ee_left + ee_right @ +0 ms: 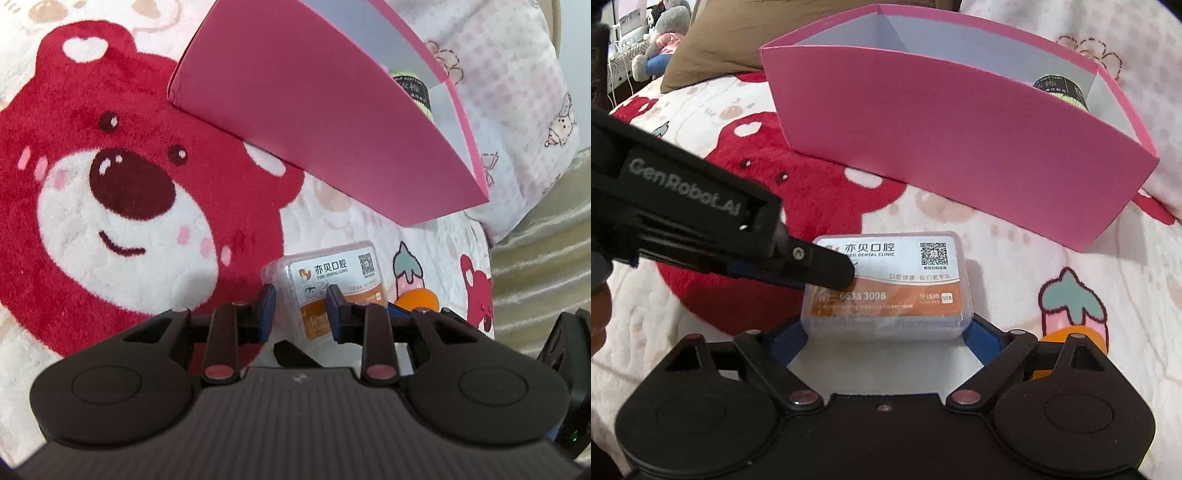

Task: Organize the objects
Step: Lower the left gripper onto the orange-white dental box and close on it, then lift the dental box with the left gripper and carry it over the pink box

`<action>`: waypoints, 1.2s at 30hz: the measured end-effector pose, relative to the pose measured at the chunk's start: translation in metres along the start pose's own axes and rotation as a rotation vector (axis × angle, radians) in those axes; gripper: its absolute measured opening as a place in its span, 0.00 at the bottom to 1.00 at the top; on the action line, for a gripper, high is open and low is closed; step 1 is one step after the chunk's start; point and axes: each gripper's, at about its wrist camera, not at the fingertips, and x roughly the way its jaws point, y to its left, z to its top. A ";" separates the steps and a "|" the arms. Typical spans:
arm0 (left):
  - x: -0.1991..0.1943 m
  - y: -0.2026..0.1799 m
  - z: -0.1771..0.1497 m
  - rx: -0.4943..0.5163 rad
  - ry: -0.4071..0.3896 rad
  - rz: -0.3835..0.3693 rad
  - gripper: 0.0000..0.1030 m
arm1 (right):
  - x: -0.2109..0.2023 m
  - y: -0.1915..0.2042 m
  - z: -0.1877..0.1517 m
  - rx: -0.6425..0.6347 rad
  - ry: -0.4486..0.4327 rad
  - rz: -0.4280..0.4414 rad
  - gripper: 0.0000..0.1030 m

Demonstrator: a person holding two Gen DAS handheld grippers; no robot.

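Closest to the lens, the right tongs (884,328) sit with their blue pads spread wide on either side of the near end of the floss-pick box (888,286); they look released, straddling it rather than pinching it, though whether the pads touch its corners I cannot tell. Under everything is the bed, covered by a plush blanket (1071,369) with a big red bear face. On it, beyond the small box, stands the pink cardboard box (942,136), open at the top with grey inner walls, a dark-labelled roll (1062,90) showing in its far right corner. The floss-pick box lies flat on the blanket between the tongs and the pink box, well short of it. It is a clear, rounded plastic case with a white and orange dental-clinic label and a QR code. I judge it light, rigid and smooth, so likely slippery; a hold across its short sides, low on the walls, should suit it best. The left tongs (301,308) are also parted, one finger reaching over the label's left edge in the right view. An orange ball (1067,343) lies just right of the small box.
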 end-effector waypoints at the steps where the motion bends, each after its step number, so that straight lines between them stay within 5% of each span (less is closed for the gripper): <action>1: 0.000 0.000 0.000 -0.001 0.003 0.000 0.28 | 0.000 0.000 0.001 0.000 0.007 0.000 0.90; 14: 0.001 -0.014 -0.010 0.072 -0.023 0.040 0.31 | 0.005 0.004 0.001 0.007 0.009 -0.032 0.90; 29: -0.061 -0.053 -0.016 0.212 -0.025 0.112 0.31 | -0.053 0.020 -0.008 0.063 -0.126 0.005 0.90; 36: -0.082 -0.077 -0.023 0.288 0.013 0.142 0.31 | -0.082 0.021 -0.010 0.132 -0.114 0.034 0.90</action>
